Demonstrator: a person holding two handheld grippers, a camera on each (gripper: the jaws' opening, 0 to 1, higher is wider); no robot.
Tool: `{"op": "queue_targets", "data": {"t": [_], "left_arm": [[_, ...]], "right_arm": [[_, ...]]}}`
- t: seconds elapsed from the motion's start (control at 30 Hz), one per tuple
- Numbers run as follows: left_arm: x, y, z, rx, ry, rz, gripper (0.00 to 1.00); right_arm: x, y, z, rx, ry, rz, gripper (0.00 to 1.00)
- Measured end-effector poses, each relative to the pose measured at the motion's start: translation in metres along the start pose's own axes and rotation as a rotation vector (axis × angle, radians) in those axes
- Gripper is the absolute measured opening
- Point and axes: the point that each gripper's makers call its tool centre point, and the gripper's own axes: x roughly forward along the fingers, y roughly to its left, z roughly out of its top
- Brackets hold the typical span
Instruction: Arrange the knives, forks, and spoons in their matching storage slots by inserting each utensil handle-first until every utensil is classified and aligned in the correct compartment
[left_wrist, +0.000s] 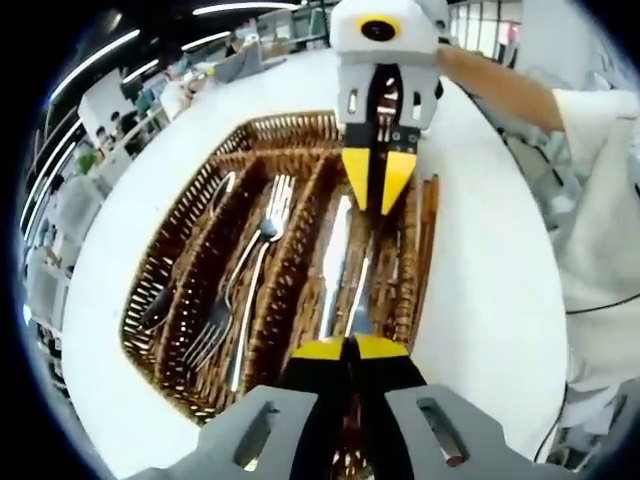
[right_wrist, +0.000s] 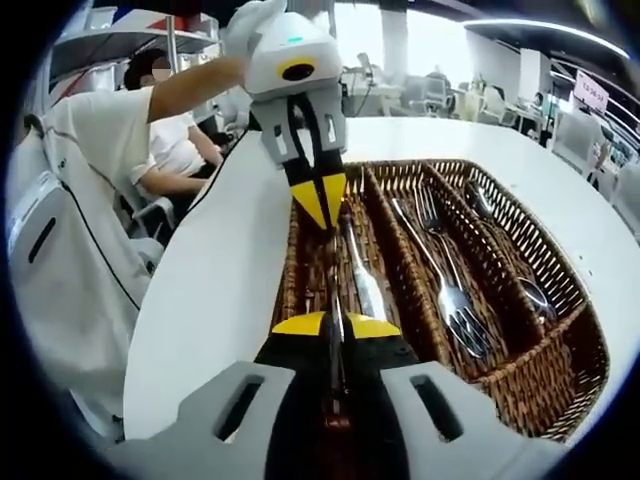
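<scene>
- Your left gripper (left_wrist: 350, 345), with its yellow-tipped black jaws, sits over one end of the brown woven wicker cutlery tray (left_wrist: 160, 262). Its jaws are drawn close together, with only a thin gap between the tips. They seem to pinch the end of a silver table knife (left_wrist: 357, 295), but you cannot tell for sure that they grip it.
- Your right gripper (right_wrist: 332, 324) works from the opposite end of the same tray (right_wrist: 560, 372). Its yellow tips are nearly closed too, around a thin metal utensil end (right_wrist: 334, 300); whether it is truly clamped cannot be told.
- In the left gripper view, the right gripper (left_wrist: 378, 195) points down into the knife compartment, jaws close together.
- In the right gripper view, the left gripper (right_wrist: 322, 205) reaches in from the far end, over that compartment.
- The tray stands on a round white table (left_wrist: 490, 270) and has long parallel compartments.
- A second silver knife (left_wrist: 334, 262) lies lengthwise in the compartment beneath both grippers.
- The next compartment holds silver forks (left_wrist: 232, 300), lying lengthwise.
- The compartment farthest from the knives holds a silver spoon (left_wrist: 165, 300).
- A person in a white shirt (right_wrist: 95, 140) stands beside the table.
</scene>
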Motion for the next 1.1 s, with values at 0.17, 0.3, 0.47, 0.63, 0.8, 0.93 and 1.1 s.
{"op": "queue_targets", "data": {"t": [0.17,0.3,0.47,0.63,0.8,0.93,1.1], "left_arm": [[-0.003,0.003,0.005,0.012,-0.020,0.024,0.03],[-0.005,0.002,0.006,0.022,-0.023,0.030,0.05],[-0.008,0.000,0.009,0.045,-0.040,0.046,0.11],[-0.013,0.003,0.012,0.057,-0.051,0.073,0.19],[-0.018,0.001,0.015,0.060,-0.056,0.083,0.19],[-0.022,-0.002,0.018,0.068,-0.060,0.090,0.19],[-0.024,-0.009,0.022,0.075,-0.072,0.094,0.25]], "right_arm": [[-0.001,0.003,0.002,-0.004,-0.004,0.000,0.09],[-0.002,0.006,0.004,-0.004,-0.011,-0.002,0.10],[-0.005,0.010,0.007,-0.011,-0.020,-0.006,0.11],[-0.008,0.014,0.011,0.003,-0.036,-0.005,0.19],[-0.011,0.018,0.010,0.003,-0.036,-0.010,0.22],[-0.012,0.023,0.009,0.000,-0.031,-0.012,0.22],[-0.014,0.025,0.011,-0.005,-0.031,-0.015,0.23]]}}
